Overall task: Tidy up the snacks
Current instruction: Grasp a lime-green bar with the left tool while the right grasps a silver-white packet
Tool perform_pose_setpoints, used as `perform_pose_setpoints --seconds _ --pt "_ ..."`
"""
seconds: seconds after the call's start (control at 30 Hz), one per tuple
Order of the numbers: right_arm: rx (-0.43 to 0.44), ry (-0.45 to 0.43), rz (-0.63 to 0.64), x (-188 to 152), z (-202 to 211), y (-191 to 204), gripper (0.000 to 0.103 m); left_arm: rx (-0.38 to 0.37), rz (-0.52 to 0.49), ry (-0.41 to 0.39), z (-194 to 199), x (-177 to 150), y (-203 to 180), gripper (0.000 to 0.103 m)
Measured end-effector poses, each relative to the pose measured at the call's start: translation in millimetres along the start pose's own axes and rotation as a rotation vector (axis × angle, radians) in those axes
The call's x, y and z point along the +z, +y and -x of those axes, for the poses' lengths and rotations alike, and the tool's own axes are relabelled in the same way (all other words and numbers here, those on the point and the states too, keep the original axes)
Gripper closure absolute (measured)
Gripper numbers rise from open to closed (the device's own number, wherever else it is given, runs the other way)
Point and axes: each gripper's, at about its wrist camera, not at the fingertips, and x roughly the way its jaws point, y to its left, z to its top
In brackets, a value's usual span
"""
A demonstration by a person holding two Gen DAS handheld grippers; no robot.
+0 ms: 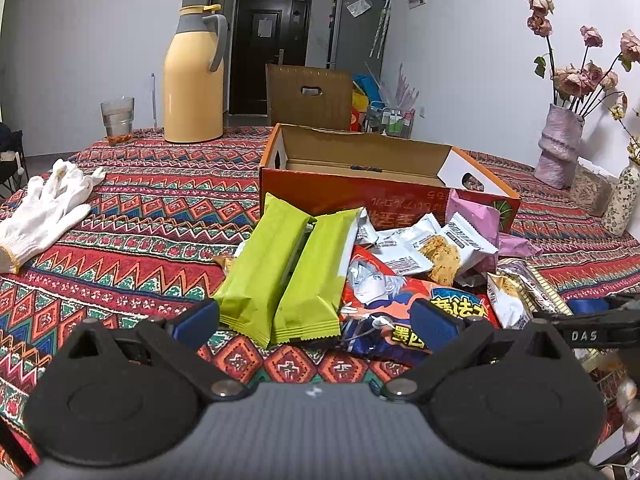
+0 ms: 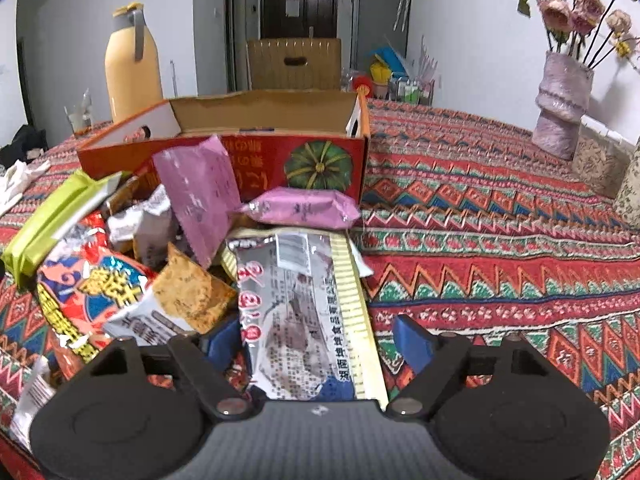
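Observation:
A heap of snack packets lies on the patterned cloth in front of an open red cardboard box [image 1: 360, 196] [image 2: 260, 152]. My left gripper [image 1: 316, 324] is open wide, and the near ends of two green packets [image 1: 280, 276] lie between its blue fingers without touching them. Right of them are a red cartoon bag [image 1: 384, 296] and white cracker packets [image 1: 444, 252]. My right gripper [image 2: 318, 342] is open around a grey printed packet [image 2: 296, 304], with a gap at the right finger. Two pink packets [image 2: 200, 184] lean beside the box. Nothing shows inside the box.
A yellow thermos jug [image 1: 194, 80] and a glass [image 1: 117, 120] stand at the table's far left, with white gloves [image 1: 44, 208] nearer. A purple vase of dried roses [image 1: 560, 148] stands at the far right. A brown carton [image 1: 308, 96] is behind the table.

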Motion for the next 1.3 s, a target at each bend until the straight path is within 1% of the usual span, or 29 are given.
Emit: perform_pose_setpoints --seconds 0.07,0.13,0.17,0.2,0.23,0.27,0.33,0.37,0.5,0.53,0.7,0.8,0.97,1.1,1.2,1.27,1.3 --pt "0.011 -0.017 -0.002 -1 0 -1 0.025 0.001 0.001 0.006 -1 0 0 0.000" --pt "0.020 -0.021 -0.001 -1 1 -2 0.035 0.001 0.002 0.011 -3 0 0 0.000" --pt "0.025 -0.019 -0.005 -2 2 -1 0.043 0.001 0.003 0.013 -3 0 1 0.000" --pt "0.031 -0.021 -0.005 -2 3 -1 0.056 0.002 0.005 0.014 -4 0 1 0.000" --pt "0.035 -0.029 -0.001 -1 4 -2 0.063 0.003 0.006 0.015 -4 0 1 0.000" --pt "0.048 -0.027 -0.015 -2 6 -2 0.068 0.004 0.009 0.016 -4 0 2 0.000" --pt "0.053 -0.039 -0.039 -3 12 -3 0.069 0.005 0.013 0.017 -5 1 4 0.000" --pt "0.068 -0.047 -0.062 -5 16 -4 0.070 0.006 0.015 0.019 -6 1 4 0.000" --pt "0.036 -0.112 -0.075 -7 32 -8 0.071 0.016 0.023 0.020 -8 5 8 0.000" --pt "0.009 -0.130 -0.052 -6 33 -7 0.071 0.019 0.025 0.020 -9 7 10 0.000" --pt "-0.023 -0.207 -0.081 -6 48 -13 0.071 0.058 0.014 0.016 -16 20 21 0.000" --pt "-0.031 -0.219 -0.089 -5 50 -16 0.071 0.082 -0.004 0.019 -25 30 30 0.000" --pt "-0.046 -0.214 -0.092 -5 45 -14 0.071 0.131 -0.052 0.055 -53 44 40 0.000" --pt "-0.045 -0.221 -0.099 -4 43 -13 0.071 0.134 -0.069 0.100 -74 48 44 0.000" --pt "-0.047 -0.223 -0.096 -3 42 -11 0.071 0.109 -0.071 0.120 -84 47 46 0.005" --pt "-0.046 -0.223 -0.100 -3 41 -11 0.070 0.094 -0.073 0.128 -88 46 46 0.017" --pt "-0.046 -0.224 -0.101 -2 41 -11 0.070 0.082 -0.069 0.136 -90 46 46 0.020"
